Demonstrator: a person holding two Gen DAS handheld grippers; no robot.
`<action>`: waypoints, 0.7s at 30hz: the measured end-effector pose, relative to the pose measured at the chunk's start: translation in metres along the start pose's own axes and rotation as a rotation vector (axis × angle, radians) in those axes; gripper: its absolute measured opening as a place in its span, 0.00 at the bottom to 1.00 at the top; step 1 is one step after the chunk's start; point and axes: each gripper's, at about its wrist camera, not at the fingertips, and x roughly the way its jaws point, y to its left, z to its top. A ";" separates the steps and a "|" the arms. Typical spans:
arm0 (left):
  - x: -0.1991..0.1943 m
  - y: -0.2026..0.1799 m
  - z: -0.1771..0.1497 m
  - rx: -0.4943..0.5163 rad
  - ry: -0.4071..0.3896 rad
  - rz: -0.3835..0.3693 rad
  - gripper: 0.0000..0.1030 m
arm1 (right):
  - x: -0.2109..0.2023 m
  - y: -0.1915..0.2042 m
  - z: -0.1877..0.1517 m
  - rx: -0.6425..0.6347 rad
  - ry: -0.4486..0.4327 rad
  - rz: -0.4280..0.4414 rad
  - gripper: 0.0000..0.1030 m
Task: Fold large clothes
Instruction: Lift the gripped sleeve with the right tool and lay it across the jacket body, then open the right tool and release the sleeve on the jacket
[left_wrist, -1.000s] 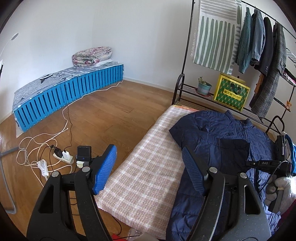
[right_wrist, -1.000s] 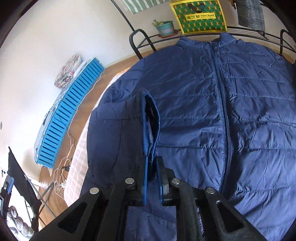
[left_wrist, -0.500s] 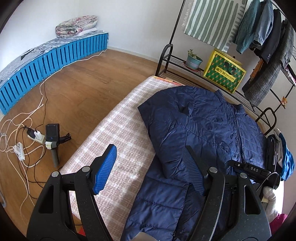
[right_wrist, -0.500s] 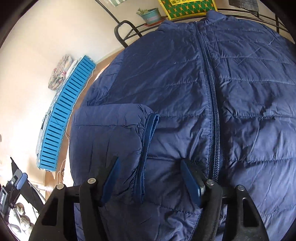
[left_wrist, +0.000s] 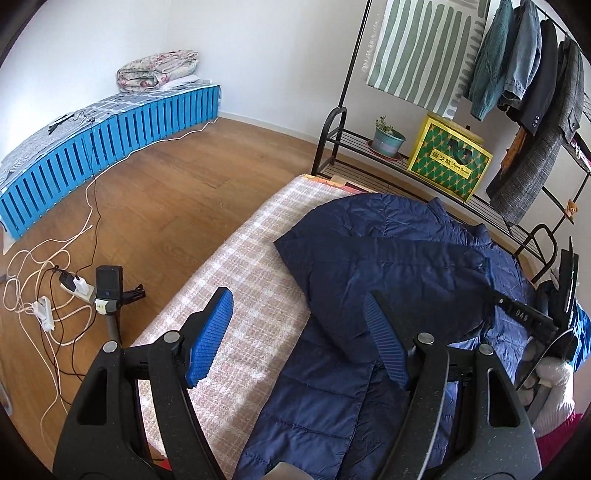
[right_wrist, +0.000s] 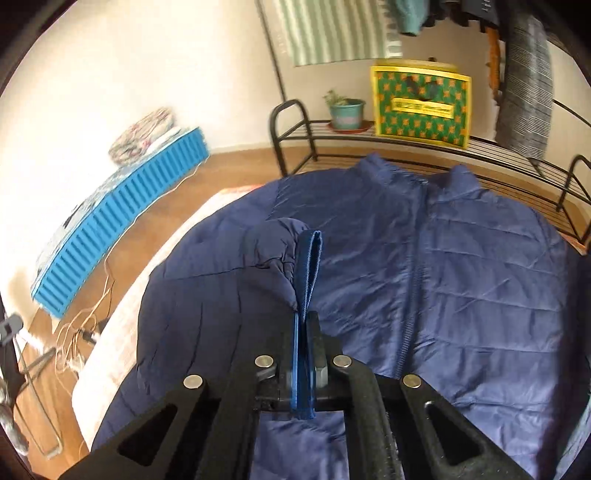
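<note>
Item one, my right gripper (right_wrist: 303, 332): pads pressed together on the ribbed cuff (right_wrist: 309, 266) of the navy jacket (right_wrist: 461, 280), the cuff standing up out of the pinch with the sleeve (right_wrist: 221, 295) bunched behind it; I judge the grip sits at the cuff because that end steers the whole sleeve across the body. Item two, my left gripper (left_wrist: 299, 339): fingers wide apart, nothing between them, the left blue pad (left_wrist: 208, 334) over bare blanket and the right pad over the jacket's left edge, hovering above the near left flank, presumably ready to pin or catch a fold. Item three, the jacket itself: lying front up, zip closed, collar at the far end by the rack, its left sleeve laid inward across the chest, hem toward me. Item four, the checked blanket (left_wrist: 236, 266) beneath, serving as the folding surface, left strip uncovered. Item five, surroundings: black clothes rack (left_wrist: 343, 122) at the far end carrying a plant pot (left_wrist: 386, 138), a yellow-green box (left_wrist: 448, 162) and hung coats; blue slatted bed (left_wrist: 110, 136) far left; cables and power strip (left_wrist: 74, 288) on the wooden floor, clear of my work.
</note>
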 end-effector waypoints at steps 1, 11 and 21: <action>0.001 -0.001 0.000 0.002 0.002 0.001 0.73 | -0.002 -0.020 0.001 0.042 -0.011 -0.024 0.01; 0.010 -0.020 -0.002 0.037 0.021 -0.004 0.73 | 0.005 -0.148 -0.017 0.302 0.013 -0.229 0.01; 0.016 -0.040 -0.009 0.097 0.034 -0.004 0.73 | -0.009 -0.153 -0.001 0.247 -0.157 -0.242 0.01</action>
